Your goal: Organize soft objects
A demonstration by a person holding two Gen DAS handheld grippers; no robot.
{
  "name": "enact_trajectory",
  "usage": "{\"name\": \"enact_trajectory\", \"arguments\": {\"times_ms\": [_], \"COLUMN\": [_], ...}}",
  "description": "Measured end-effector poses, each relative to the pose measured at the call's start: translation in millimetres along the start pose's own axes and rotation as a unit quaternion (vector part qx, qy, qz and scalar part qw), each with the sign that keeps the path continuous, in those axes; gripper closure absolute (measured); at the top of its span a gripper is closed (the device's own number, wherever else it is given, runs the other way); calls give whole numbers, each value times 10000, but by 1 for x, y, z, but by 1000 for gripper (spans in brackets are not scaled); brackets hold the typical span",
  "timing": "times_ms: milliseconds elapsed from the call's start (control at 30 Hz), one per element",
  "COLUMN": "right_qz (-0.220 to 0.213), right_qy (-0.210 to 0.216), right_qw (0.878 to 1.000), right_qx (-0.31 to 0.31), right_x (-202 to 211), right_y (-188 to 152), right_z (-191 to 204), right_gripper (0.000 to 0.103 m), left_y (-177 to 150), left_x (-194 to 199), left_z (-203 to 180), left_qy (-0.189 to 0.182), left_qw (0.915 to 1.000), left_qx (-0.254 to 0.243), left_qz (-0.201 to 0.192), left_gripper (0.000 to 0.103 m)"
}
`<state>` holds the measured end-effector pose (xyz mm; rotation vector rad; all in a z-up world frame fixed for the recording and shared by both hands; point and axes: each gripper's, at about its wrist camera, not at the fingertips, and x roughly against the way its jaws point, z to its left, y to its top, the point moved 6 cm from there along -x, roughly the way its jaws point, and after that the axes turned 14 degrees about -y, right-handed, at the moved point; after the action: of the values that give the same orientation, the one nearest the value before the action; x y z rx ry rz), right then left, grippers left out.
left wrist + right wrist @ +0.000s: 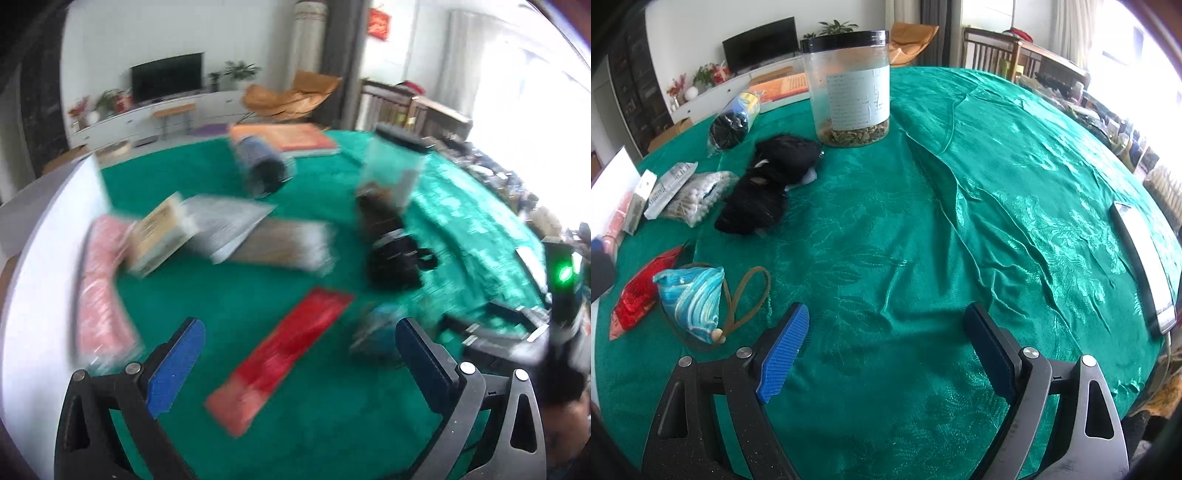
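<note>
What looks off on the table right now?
The green tablecloth is rucked into long creases right of the jar. A cylindrical pack lies on its side. Soft items are scattered at the left. Nothing looks spilled. The left wrist view is motion-blurred.

one clear jar, one blue pouch, one red packet, one phone, two black bundles.

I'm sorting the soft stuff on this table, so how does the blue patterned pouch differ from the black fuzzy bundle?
The blue patterned pouch is a single wedge-shaped piece in swirled blue and white, with a brown cord loop; the black fuzzy bundle is dark, shaggy, shapeless and longer. The pouch lies near the right tool; the bundle lies farther back, close to the clear jar. Both rest loose on the green tablecloth, ungripped.
</note>
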<state>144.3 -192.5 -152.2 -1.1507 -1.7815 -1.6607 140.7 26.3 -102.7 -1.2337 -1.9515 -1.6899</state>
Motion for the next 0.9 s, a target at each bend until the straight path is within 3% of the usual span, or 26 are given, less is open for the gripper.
{"name": "enact_trajectory", "arguments": {"times_ms": [200,367,900], "right_qz": [5,1,-19], "right_qy": [93,9,-35], "right_qw": [9999,10000,10000], "right_qx": [-104,-18,18], "right_x": [1,0,1], "right_y": [0,0,-1], "right_z": [-1,-1,1], "right_gripper": [15,15,14], "left_y": [-42,-54,-54], "left_x": [-8,-24,-27], "left_z": [17,13,15], "left_qy": [98,301,305], "left_qw": [9990,9967,9968], "left_qx": [-82,-239,-222], "left_qz": [419,717,700], "left_gripper": [1,1,0]}}
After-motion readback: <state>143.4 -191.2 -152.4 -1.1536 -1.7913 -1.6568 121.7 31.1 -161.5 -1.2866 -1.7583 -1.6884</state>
